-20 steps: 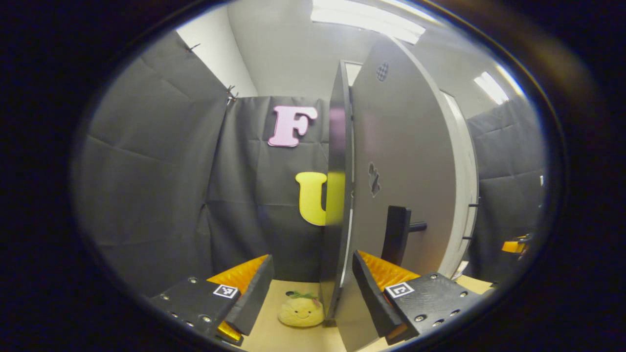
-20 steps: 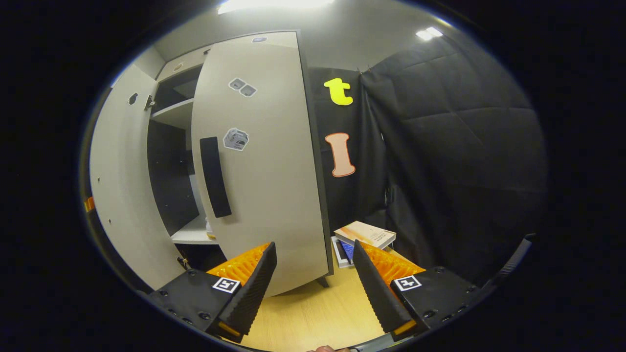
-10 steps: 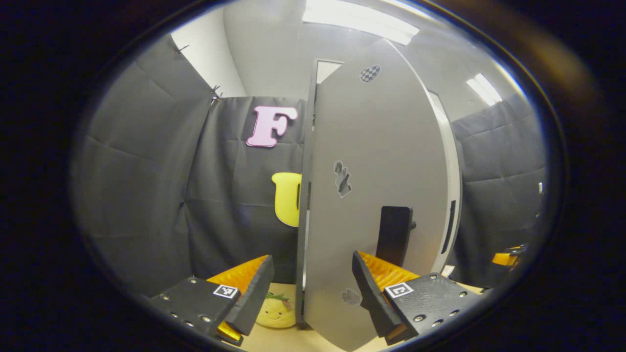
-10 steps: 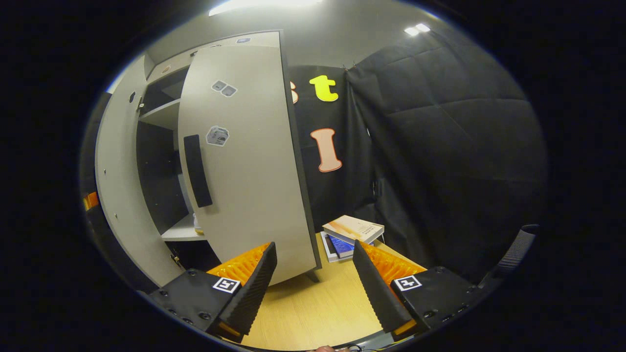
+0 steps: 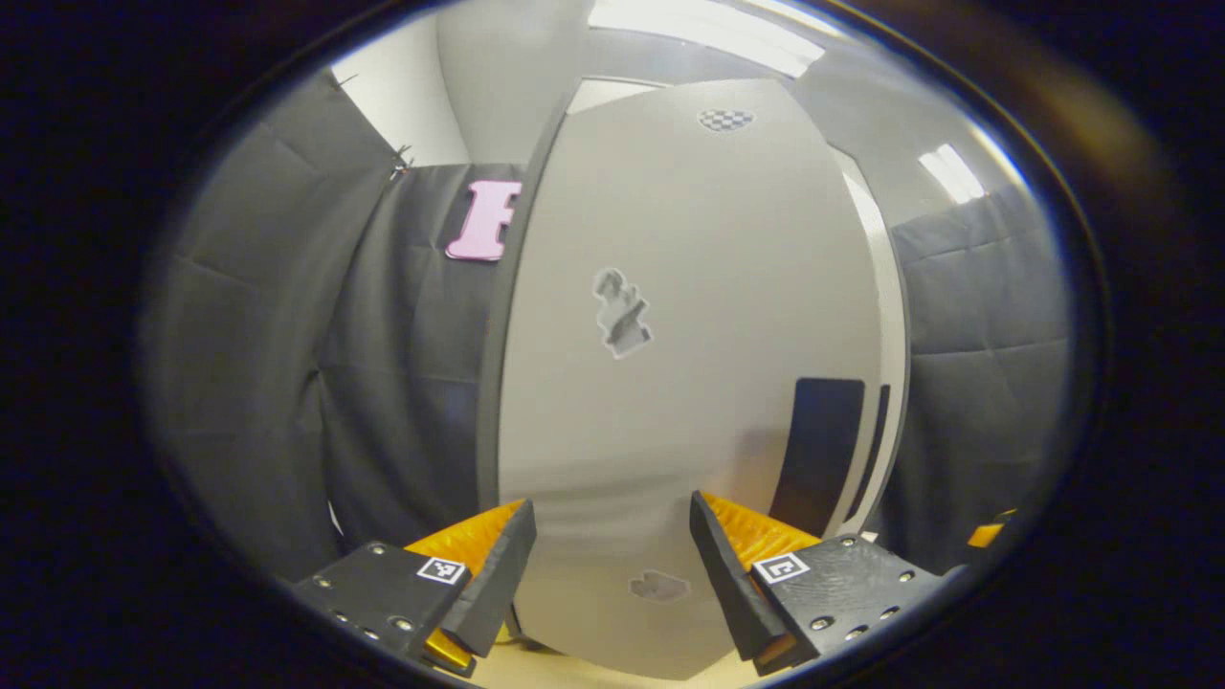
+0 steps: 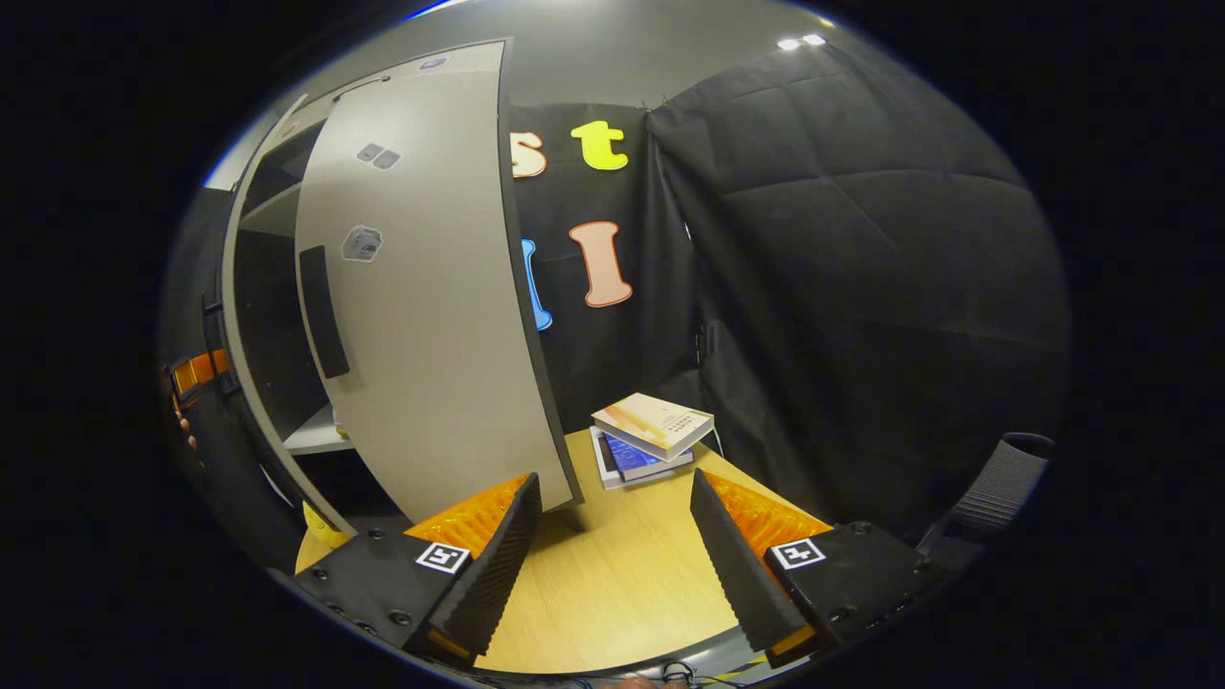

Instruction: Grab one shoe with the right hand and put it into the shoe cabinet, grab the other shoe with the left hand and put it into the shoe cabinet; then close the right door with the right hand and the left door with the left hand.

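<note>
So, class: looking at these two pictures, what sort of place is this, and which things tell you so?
Probably a staged recording booth rather than a home: black quilted cloth forms the walls, a pale shoe cabinet stands on a wooden floor, and a stack of books lies beside it.

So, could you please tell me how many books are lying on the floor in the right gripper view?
2: a light-covered book lying on top, and a blue-covered book directly beneath it, stacked beside the cabinet's right door. More underneath may be hidden.
</note>
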A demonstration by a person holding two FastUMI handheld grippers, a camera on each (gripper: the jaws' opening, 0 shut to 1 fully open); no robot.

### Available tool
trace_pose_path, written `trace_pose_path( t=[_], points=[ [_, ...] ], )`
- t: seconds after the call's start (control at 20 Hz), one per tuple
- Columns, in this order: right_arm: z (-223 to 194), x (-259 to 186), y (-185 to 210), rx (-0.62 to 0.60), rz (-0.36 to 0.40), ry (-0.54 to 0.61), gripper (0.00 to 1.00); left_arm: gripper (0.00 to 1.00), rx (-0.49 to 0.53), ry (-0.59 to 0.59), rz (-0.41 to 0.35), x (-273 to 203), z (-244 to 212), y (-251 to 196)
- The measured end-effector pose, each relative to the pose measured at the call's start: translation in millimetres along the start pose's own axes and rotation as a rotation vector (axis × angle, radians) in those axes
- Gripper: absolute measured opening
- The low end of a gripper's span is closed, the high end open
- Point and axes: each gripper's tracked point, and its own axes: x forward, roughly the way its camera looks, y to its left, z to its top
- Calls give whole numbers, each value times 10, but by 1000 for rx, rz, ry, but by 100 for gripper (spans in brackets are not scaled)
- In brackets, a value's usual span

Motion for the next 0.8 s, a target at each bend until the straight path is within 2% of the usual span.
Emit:
trace_pose_path(
  t=[0.15, 0.2, 0.25, 0.5, 0.7, 0.8],
  points=[
    [139, 173, -146, -10, 7, -18, 98, 91, 16, -2, 76, 17, 10, -42],
    [181, 253, -167, -10, 20, -20, 98, 94, 5, 4, 97, 15, 14, -28],
    [221, 348, -157, -7, 38, -21, 98, 91, -9, 13, 117, 5, 0, 6],
    [432, 811, 56, 3, 181, -32, 98, 91, -73, 39, 161, -204, 0, -105],
    [496, 1087, 339, -26, 328, -28, 98, 92, 2, 18, 222, -487, 142, -264],
    [530, 1153, 473, -53, 384, -30, 98, 92, 37, -6, 219, -643, 223, -421]
  ],
)
